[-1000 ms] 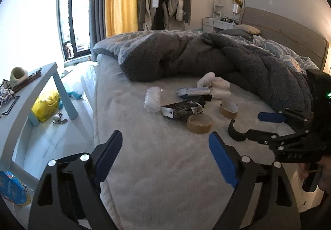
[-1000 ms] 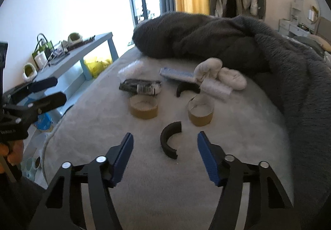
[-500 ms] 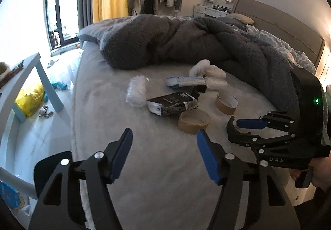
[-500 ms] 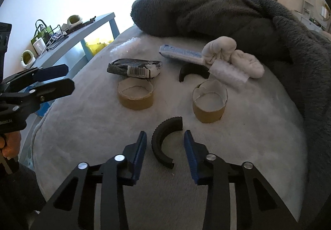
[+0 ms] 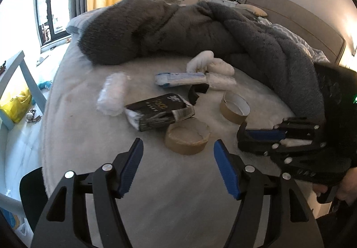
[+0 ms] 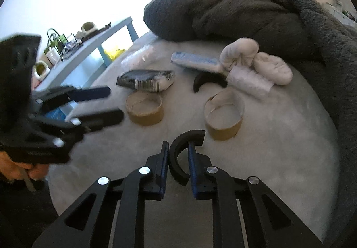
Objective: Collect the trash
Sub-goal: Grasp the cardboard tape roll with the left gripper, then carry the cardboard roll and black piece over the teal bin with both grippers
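Though not yet dropped in any bin, pinched tight: one black curved piece (image 6: 173,160), squeezed between the nearly closed blue pads of the right gripper (image 6: 177,146), well in front of the black packet (image 6: 145,80) on the bed (image 6: 279,147). Lies with its long way along the fingers, open side turned to the right. Cannot tell if lifted off the bed or resting on it.

Left gripper (image 5: 178,163): spread wide, holding nothing, hovering in front of the black packet. Straight ahead of it, right up against the packet's front edge: a brown tape ring (image 5: 187,136), lying flat, hole up. Round, so no long way to line up with. Probably best grabbed by the left gripper, much nearer and free.

Counted, as seen from the left wrist:
- two black curved pieces, the other (image 5: 196,94) just behind and right of the packet
- two tape rings, the second (image 5: 234,109) to the packet's right
- one black packet
- one blue and white packet (image 5: 180,78) behind it
- two clear wrap rolls, one (image 5: 112,97) to its left, one (image 5: 221,81) behind and right
- two white sock balls (image 5: 212,64) farther behind

No bin to be seen.
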The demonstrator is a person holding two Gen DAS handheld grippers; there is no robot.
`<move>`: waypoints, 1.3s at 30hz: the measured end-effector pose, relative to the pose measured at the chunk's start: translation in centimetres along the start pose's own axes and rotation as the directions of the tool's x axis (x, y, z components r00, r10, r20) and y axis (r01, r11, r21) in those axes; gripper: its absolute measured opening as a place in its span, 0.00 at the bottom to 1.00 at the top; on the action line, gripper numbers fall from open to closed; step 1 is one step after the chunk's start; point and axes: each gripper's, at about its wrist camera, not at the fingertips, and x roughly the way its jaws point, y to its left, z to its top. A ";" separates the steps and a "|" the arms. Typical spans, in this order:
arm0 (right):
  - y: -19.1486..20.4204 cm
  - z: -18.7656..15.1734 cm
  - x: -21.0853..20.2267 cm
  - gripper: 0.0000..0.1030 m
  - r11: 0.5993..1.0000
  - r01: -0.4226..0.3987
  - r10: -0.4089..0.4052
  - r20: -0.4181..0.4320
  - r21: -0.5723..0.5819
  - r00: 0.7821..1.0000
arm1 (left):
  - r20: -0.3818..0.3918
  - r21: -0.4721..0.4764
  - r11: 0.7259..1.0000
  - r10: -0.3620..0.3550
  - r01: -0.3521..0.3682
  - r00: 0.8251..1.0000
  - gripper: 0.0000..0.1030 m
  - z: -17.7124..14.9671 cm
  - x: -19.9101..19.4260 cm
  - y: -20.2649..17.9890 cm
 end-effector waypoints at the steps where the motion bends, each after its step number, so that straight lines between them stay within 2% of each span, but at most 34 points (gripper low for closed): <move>1: -0.3 0.2 -0.4 0.16 1.000 -0.009 0.009 0.010 0.009 1.000 | -0.003 0.002 1.000 -0.001 0.001 1.000 0.69 0.1 0.3 -0.1; 7: -1.7 1.3 -2.4 0.16 0.996 -0.073 0.069 0.076 0.055 0.995 | -0.014 0.015 1.000 0.009 -0.009 1.000 0.69 0.6 2.2 -1.0; 10: -2.0 1.7 -3.0 0.16 0.995 -0.084 0.077 0.102 0.061 0.992 | -0.023 0.028 0.999 0.021 -0.020 1.000 0.65 0.8 3.1 -1.5; 12: -2.2 2.0 -3.1 0.16 0.995 -0.083 0.076 0.107 0.063 0.991 | -0.043 0.025 0.999 0.021 -0.020 0.999 0.55 0.7 3.7 -1.6; 15: -1.9 2.4 -3.1 0.16 0.996 -0.070 0.063 0.116 0.057 0.991 | -0.047 0.017 1.000 0.026 -0.025 0.999 0.52 0.6 4.0 -1.5; 21: -1.0 3.0 -3.6 0.16 0.996 -0.068 0.060 0.141 0.054 0.988 | -0.042 -0.008 1.000 -0.013 0.012 0.999 0.51 0.4 2.8 -1.1; 33: 2.7 4.1 -3.1 0.17 0.996 -0.069 0.058 0.167 0.061 0.984 | -0.104 -0.002 0.997 -0.075 0.075 0.992 0.51 -2.0 -0.5 0.2; 39: 5.4 4.4 -1.6 0.16 0.996 -0.082 0.076 0.148 0.037 0.986 | -0.088 -0.014 0.999 -0.048 0.047 0.995 0.51 -3.0 -2.7 2.3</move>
